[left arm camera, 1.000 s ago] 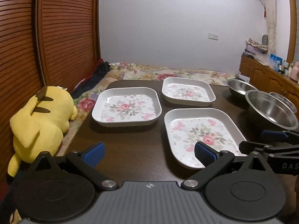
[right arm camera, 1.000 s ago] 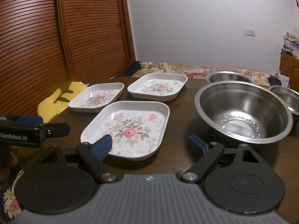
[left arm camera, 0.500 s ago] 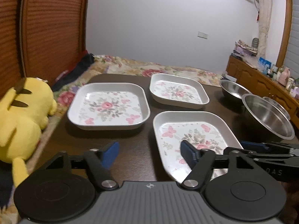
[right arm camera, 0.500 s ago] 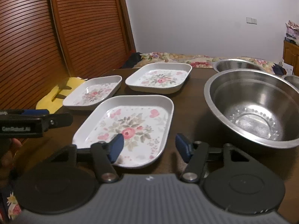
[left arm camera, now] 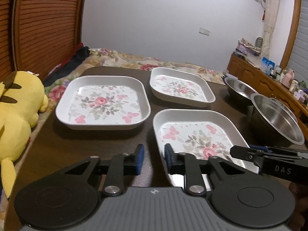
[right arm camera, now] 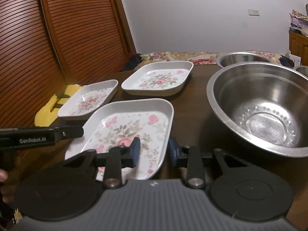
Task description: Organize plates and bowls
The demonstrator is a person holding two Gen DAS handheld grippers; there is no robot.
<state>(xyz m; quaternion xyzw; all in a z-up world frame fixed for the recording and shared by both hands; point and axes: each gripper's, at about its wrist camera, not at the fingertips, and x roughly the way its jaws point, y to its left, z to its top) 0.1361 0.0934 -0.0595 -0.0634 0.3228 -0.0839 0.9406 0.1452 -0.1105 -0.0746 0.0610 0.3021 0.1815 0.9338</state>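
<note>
Both claws have just been closing on the nearest flowered plate (left arm camera: 194,134), the left claw (left arm camera: 152,158) and right claw (right arm camera: 153,150) each straddling an edge, grip unclear, so next comes lifting it toward the plate at ten o'clock (left arm camera: 103,103).

My left tongs (left arm camera: 152,158): tilted downward, jaws just closing, narrow gap remaining, pads not visibly pressing anything. My right tongs (right arm camera: 154,149): tilted downward, jaws just closing, a gap remaining between blue pads.
</note>
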